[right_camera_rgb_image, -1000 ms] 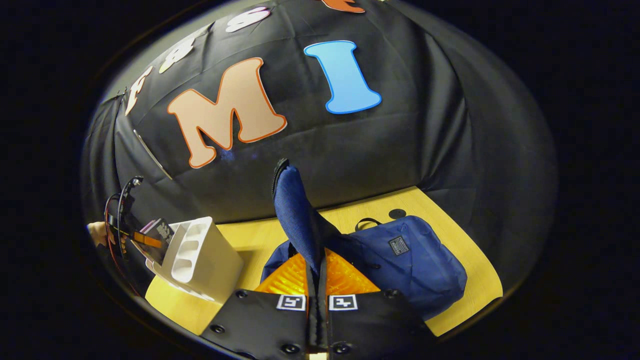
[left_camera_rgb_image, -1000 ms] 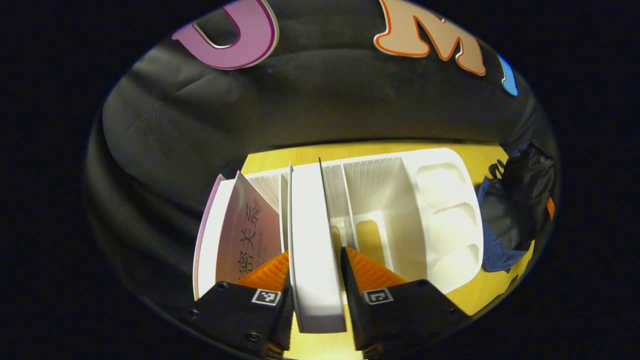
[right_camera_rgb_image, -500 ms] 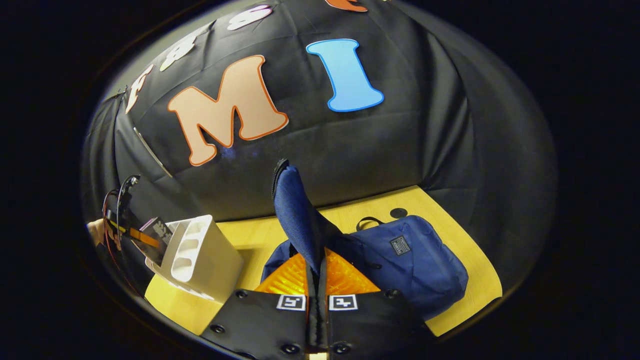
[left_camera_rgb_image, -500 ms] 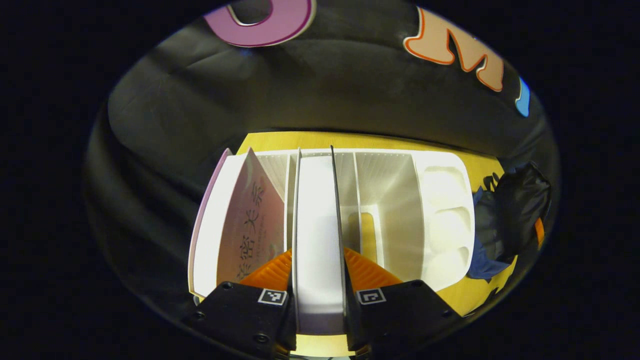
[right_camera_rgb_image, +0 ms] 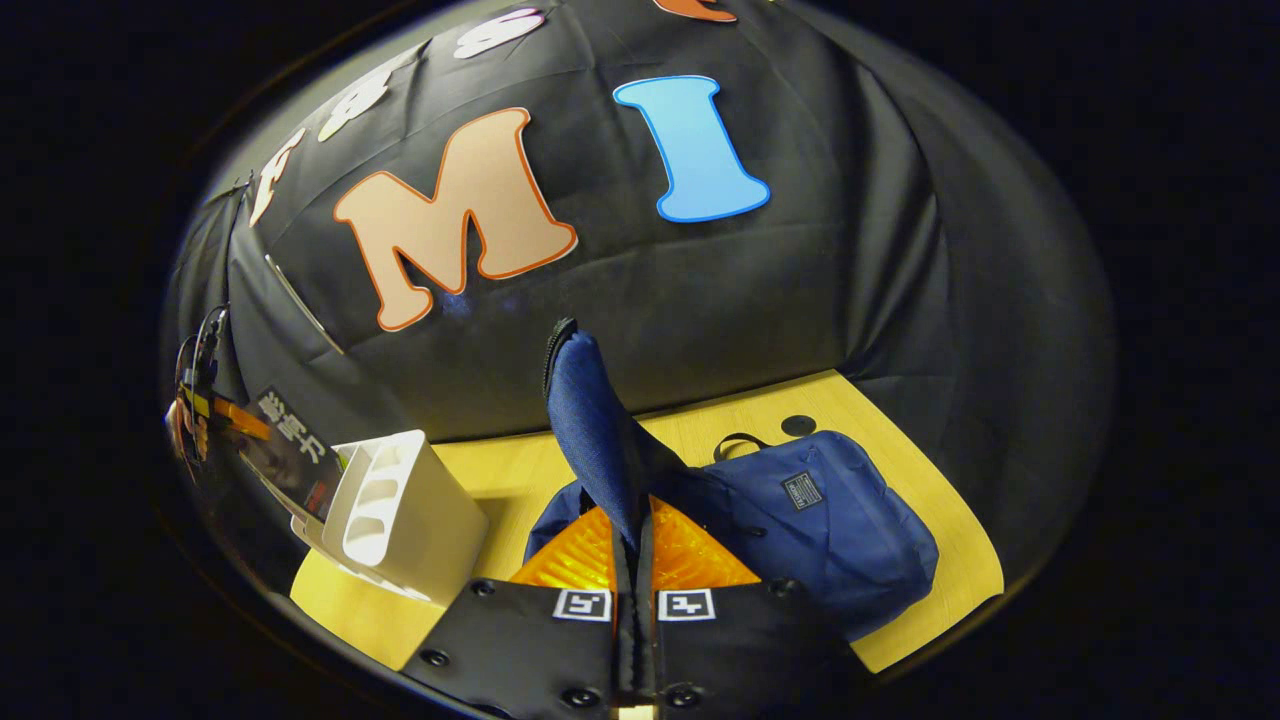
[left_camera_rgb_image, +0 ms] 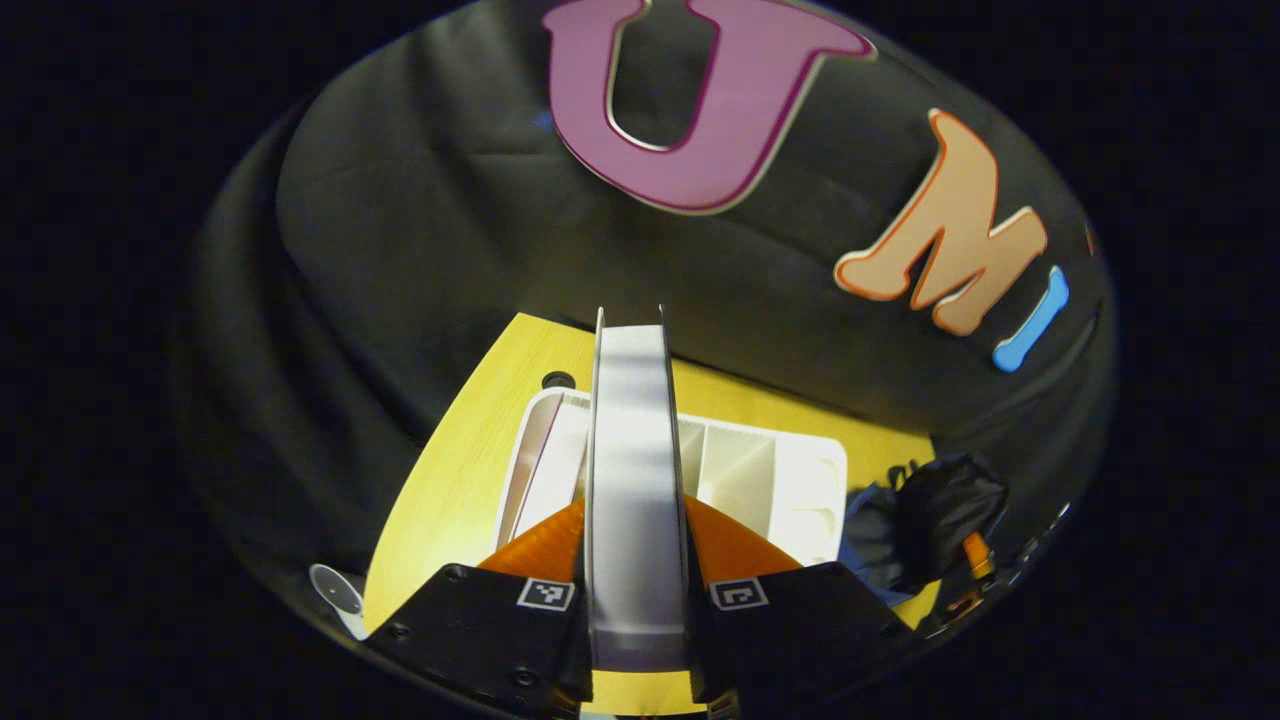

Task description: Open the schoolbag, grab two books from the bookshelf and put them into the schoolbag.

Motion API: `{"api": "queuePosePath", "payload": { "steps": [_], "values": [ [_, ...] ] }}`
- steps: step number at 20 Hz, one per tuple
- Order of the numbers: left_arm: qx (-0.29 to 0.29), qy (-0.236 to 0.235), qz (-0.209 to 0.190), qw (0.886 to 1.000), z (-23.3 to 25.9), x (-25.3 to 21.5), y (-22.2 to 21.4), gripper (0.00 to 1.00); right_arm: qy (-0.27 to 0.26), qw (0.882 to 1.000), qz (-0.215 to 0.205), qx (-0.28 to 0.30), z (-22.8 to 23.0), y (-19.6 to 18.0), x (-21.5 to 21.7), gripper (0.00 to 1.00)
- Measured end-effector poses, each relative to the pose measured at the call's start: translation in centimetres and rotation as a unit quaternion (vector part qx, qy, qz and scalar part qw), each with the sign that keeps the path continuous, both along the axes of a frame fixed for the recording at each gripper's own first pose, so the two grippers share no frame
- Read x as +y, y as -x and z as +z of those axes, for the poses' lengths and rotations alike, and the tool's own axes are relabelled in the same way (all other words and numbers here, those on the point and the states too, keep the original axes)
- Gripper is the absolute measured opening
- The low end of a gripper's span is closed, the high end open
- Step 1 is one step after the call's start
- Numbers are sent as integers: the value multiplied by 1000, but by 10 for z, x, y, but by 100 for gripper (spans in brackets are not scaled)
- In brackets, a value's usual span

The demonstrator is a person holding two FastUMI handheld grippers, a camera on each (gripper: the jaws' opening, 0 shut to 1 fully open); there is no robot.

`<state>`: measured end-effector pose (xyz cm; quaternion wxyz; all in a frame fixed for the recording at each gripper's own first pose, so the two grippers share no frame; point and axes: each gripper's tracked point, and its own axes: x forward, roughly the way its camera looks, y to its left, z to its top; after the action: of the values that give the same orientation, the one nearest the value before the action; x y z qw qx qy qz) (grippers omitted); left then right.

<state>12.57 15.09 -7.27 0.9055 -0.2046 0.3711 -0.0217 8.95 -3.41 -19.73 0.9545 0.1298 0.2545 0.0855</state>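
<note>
The left gripper view looks along a book [left_camera_rgb_image: 636,480] held edge-on between the left gripper's [left_camera_rgb_image: 636,520] two fingers, which are clamped on its covers, jaws as far apart as the book is thick. Below and beyond the jaws stands the white shelf [left_camera_rgb_image: 760,480] on the yellow table [left_camera_rgb_image: 450,480]; a second book [left_camera_rgb_image: 528,465] leans in its slot to the left of the jaws. To the right, past the shelf, lies a dark part of the bag [left_camera_rgb_image: 940,520].

The right gripper view shows the whole blue bag [right_camera_rgb_image: 820,520] on the table, ahead and right of the jaws. The right gripper [right_camera_rgb_image: 634,560] is closed tight on a flap [right_camera_rgb_image: 590,430] of the bag, which rises straight up from between its fingers. Far left, the shelf [right_camera_rgb_image: 400,510] stands with the lifted book [right_camera_rgb_image: 290,450] above it.
</note>
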Motion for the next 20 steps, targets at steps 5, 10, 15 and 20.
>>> {"api": "queuePosePath", "payload": {
  "steps": [5,10,15,20],
  "values": [
    [-44,148,34,987,41,-6,-8,34,0,1000,-1,-1,2,-1,-2,3],
    [-54,242,39,968,44,-21,-8,34,-1,1000,-1,-3,5,-3,-4,3],
    [-47,290,21,956,50,-26,-6,34,-6,1000,-1,-4,7,-2,-5,4],
    [-25,286,-25,958,36,-41,2,34,-13,1000,3,-3,8,-3,-2,7]
  ]
}}
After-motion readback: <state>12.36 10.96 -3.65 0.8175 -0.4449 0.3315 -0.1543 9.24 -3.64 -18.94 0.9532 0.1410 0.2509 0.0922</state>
